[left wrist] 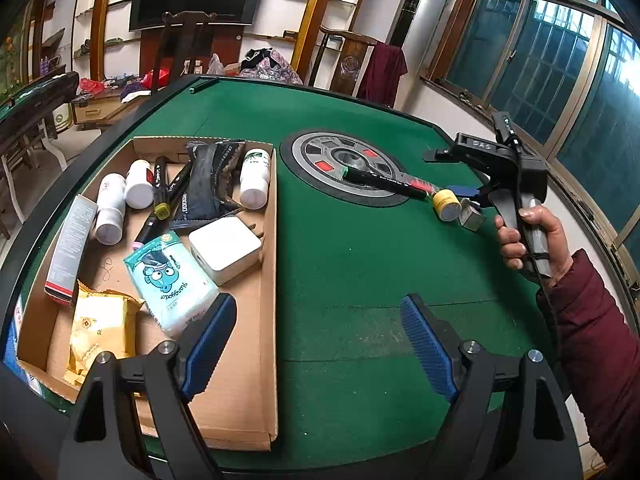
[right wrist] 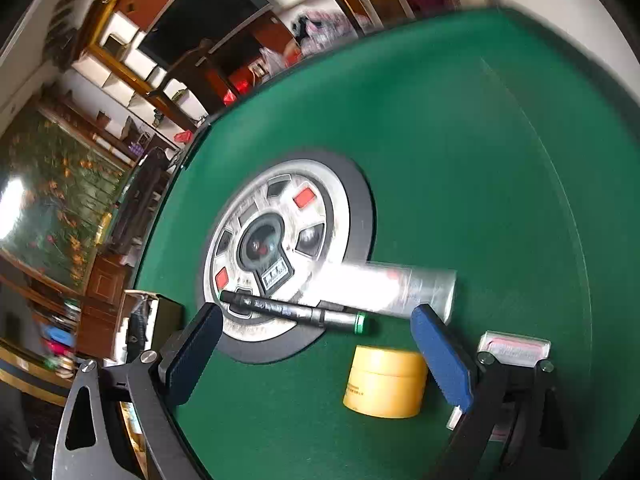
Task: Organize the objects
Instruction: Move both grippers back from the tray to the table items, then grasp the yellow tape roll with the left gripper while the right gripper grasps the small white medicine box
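A cardboard tray (left wrist: 272, 280) on the left of the green table holds white bottles (left wrist: 110, 208), markers, a black pouch, a white charger (left wrist: 224, 250), a tissue pack (left wrist: 172, 284) and a yellow snack pack (left wrist: 100, 332). My left gripper (left wrist: 316, 344) is open and empty over the tray's right wall. Loose on the felt lie a black marker (right wrist: 296, 312), a yellow jar (right wrist: 384, 380), a clear tube (right wrist: 384, 288) and a small clear box (right wrist: 516, 348). My right gripper (right wrist: 316, 352) is open and empty just above the marker and jar; it also shows in the left wrist view (left wrist: 468, 196).
A round grey control dial (left wrist: 344, 164) sits in the table's centre, under the marker's tip. A raised dark rim (left wrist: 100, 136) borders the table. Chairs and a cluttered bench stand beyond the far edge.
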A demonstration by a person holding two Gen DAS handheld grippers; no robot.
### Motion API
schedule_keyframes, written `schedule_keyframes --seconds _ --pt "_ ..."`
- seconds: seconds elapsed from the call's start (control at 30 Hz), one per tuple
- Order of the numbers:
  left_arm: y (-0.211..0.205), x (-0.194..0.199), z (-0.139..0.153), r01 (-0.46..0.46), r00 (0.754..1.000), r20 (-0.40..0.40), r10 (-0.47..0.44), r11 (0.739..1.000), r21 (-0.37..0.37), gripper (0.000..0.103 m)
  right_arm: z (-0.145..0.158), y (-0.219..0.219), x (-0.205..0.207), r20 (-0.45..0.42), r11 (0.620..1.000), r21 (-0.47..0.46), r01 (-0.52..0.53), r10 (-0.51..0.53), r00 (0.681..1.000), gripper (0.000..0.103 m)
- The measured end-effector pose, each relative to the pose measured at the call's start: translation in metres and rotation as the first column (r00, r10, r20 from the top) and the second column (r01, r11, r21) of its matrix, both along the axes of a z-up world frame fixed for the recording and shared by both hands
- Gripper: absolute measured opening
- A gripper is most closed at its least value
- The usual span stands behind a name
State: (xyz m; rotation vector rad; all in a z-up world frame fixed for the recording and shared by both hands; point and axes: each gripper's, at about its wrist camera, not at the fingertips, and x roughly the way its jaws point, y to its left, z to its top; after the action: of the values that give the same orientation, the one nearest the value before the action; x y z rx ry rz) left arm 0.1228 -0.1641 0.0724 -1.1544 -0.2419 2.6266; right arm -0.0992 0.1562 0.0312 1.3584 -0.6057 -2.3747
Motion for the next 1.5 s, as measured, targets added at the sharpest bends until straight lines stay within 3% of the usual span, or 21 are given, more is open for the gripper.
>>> schedule_keyframes --seconds 0.07,0.13,0.2,0.27,0.33,0.43,0.5,0.57,0.7,0.8,0.9,1.17,1.23,1.3,1.4,1.5 --pt "-0.001 -0.003 -0.001 0.0 1.0 0.003 0.0 1.0 -0.001 0.084 0.001 -0.011 0.01 0.011 0.99 -0.116 -0.084 0.086 0.996 0.099" --pt "0.0 -0.006 -0.002 0.003 1.0 0.01 -0.003 1.0 0.002 0.084 0.006 -0.025 0.021 -0.002 0.972 -0.164 -0.167 0.169 0.986 0.099" --pt "0.004 -0.009 -0.005 0.011 1.0 0.017 -0.011 1.0 0.0 0.084 0.008 -0.04 0.034 -0.004 0.919 -0.255 -0.299 0.309 0.951 0.099" --pt "0.008 -0.012 -0.006 0.02 1.0 0.024 -0.02 1.0 -0.007 0.084 0.013 -0.046 0.046 -0.029 0.903 -0.259 -0.343 0.348 0.937 0.098" --pt "0.017 -0.018 -0.006 0.034 0.999 0.032 -0.034 0.999 -0.012 0.084 0.024 -0.038 0.059 -0.091 0.939 -0.178 -0.294 0.282 0.955 0.098" --pt "0.038 -0.029 -0.005 0.066 0.997 0.034 -0.066 0.998 -0.022 0.084 0.04 -0.008 0.074 -0.215 0.994 -0.064 -0.091 0.075 0.974 0.098" --pt "0.057 -0.038 -0.006 0.094 0.995 0.025 -0.093 0.995 -0.042 0.084 0.044 0.021 0.082 -0.267 0.997 -0.042 0.065 -0.074 0.961 0.099" --pt "0.081 -0.05 -0.011 0.123 0.992 0.015 -0.122 0.989 -0.083 0.085 0.041 0.043 0.083 -0.273 0.987 -0.03 0.155 -0.157 0.949 0.1" --pt "0.129 -0.077 -0.023 0.188 0.982 -0.001 -0.191 0.966 -0.18 0.085 0.024 0.078 0.083 -0.212 0.962 0.016 0.273 -0.263 0.941 0.1" --pt "0.166 -0.098 -0.033 0.231 0.969 -0.025 -0.247 0.935 -0.269 0.084 0.02 0.08 0.082 -0.171 0.964 -0.007 0.267 -0.264 0.949 0.1" --pt "0.186 -0.117 -0.043 0.248 0.963 -0.018 -0.269 0.909 -0.334 0.084 0.019 0.068 0.077 -0.169 0.968 0.051 0.246 -0.234 0.957 0.1" --pt "0.206 -0.153 -0.061 0.262 0.963 0.024 -0.269 0.909 -0.325 0.082 0.017 0.032 0.075 -0.197 0.916 0.334 0.222 -0.163 0.967 0.1" --pt "0.207 -0.158 -0.065 0.274 0.961 0.051 -0.272 0.909 -0.313 0.054 0.012 0.033 0.073 -0.192 0.902 0.374 0.214 -0.15 0.97 0.099" --pt "0.205 -0.158 -0.064 0.262 0.965 0.052 -0.259 0.915 -0.306 0.039 0.007 0.037 0.069 -0.183 0.898 0.388 0.21 -0.148 0.972 0.098" --pt "0.204 -0.157 -0.065 0.256 0.967 0.076 -0.244 0.921 -0.294 0.038 0.003 0.039 0.067 -0.166 0.9 0.384 0.208 -0.154 0.974 0.095" --pt "0.198 -0.152 -0.062 0.251 0.967 0.096 -0.234 0.933 -0.257 0.038 -0.002 0.038 0.064 -0.146 0.897 0.395 0.199 -0.153 0.977 0.083"
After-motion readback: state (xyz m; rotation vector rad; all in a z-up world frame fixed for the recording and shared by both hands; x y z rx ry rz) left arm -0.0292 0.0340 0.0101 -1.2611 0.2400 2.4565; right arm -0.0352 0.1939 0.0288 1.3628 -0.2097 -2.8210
